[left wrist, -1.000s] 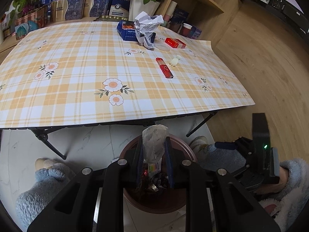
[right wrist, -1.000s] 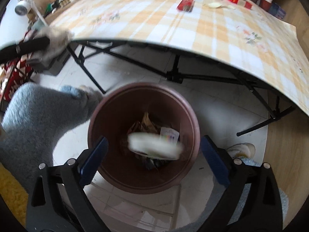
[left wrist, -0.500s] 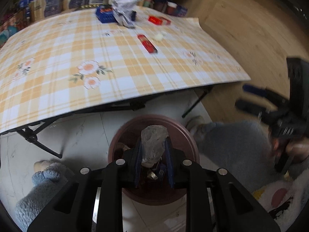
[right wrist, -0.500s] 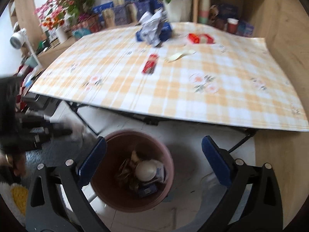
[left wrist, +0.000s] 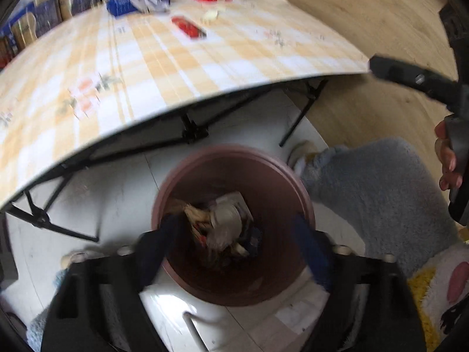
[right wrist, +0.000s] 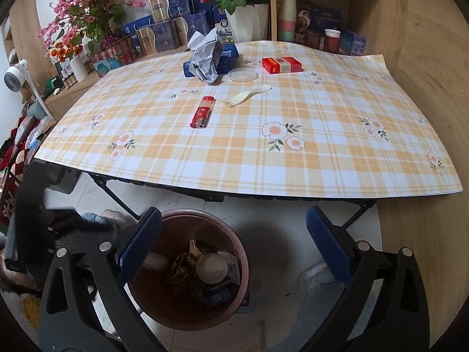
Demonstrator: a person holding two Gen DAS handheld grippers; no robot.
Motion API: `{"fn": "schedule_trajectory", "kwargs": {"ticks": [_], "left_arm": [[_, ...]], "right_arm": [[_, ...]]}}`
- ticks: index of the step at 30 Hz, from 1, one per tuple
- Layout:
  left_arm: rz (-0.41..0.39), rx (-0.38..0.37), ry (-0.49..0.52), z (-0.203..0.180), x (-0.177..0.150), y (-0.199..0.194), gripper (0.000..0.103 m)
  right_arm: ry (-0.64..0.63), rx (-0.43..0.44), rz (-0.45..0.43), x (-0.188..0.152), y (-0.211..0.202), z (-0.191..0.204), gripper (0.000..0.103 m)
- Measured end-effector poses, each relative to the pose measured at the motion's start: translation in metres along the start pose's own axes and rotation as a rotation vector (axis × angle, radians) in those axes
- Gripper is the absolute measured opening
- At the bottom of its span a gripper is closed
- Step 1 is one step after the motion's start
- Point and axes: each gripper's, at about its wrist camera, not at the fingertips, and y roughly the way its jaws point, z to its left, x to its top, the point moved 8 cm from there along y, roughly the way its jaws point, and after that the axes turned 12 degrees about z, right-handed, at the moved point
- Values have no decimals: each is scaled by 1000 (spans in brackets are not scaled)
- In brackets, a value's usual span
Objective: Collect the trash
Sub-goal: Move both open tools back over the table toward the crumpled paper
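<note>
1. Trash lay in two places: some was already inside the brown bin (right wrist: 187, 267) on the white floor, in front of the table's near edge, and the rest was on the checked tablecloth (right wrist: 293, 158).
2. Inside the bin, a crumpled grey wrapper (left wrist: 224, 226) rested on top of the pile in the left wrist view, which was blurred. In the right wrist view a round paper cup (right wrist: 211, 268) and brown crumpled paper (right wrist: 183, 270) were visible there.
3. The left gripper (left wrist: 234, 243) was over the bin, its two blue pads spread wide, one at each side of the rim, and nothing was between them.
4. The right gripper (right wrist: 233, 246) was also spread wide and held nothing. Its left pad stood over the bin's rim and its right pad was over the bare floor.
5. On the table, a red lighter (right wrist: 202, 112) lay near the middle, with a pale plastic fork (right wrist: 247, 96) just beside it on the right.
6. Farther back there was a clear round lid (right wrist: 243, 74), a red box (right wrist: 281, 65), and a crumpled printed paper (right wrist: 205, 57) which leaned against a blue box (right wrist: 227, 58).
7. Behind the table stood a white pot with red roses (right wrist: 243, 20), blue and gold tins (right wrist: 164, 32) and pink flowers (right wrist: 79, 14).
8. A person's legs in grey fluffy fabric (left wrist: 381, 196) were just beside the bin.
</note>
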Motion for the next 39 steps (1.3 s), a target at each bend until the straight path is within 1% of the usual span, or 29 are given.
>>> {"fn": "schedule_trajectory", "kwargs": {"ticks": [2, 6, 11, 15, 17, 20, 24, 29, 31, 35, 39], "left_arm": [[-22, 11, -18, 5, 3, -7, 86], [-93, 38, -78, 22, 12, -26, 88], [-250, 165, -150, 50, 33, -71, 93], [-348, 223, -201, 74, 51, -108, 95], [-376, 234, -223, 83, 59, -119, 95], [-400, 245, -238, 95, 71, -132, 95], [-426, 279, -235, 107, 86, -141, 96], [-443, 302, -233, 120, 109, -146, 97], [-451, 301, -232, 121, 118, -146, 97], [-473, 286, -218, 119, 133, -144, 97], [-458, 273, -185, 118, 149, -135, 97]], "right_arm": [[8, -4, 3, -1, 1, -3, 97], [36, -7, -1, 1, 1, -11, 97], [51, -28, -7, 6, 1, -21, 97], [58, -47, -17, 16, 0, -29, 97], [66, -47, -24, 20, -1, -32, 97], [81, -50, -29, 28, 0, -38, 97], [89, -66, -17, 38, 6, -46, 97], [90, -34, -35, 55, 8, -47, 97], [103, -24, -35, 62, 9, -50, 97], [118, -40, -22, 73, 15, -60, 97], [128, -42, -26, 83, 21, -69, 97]]}}
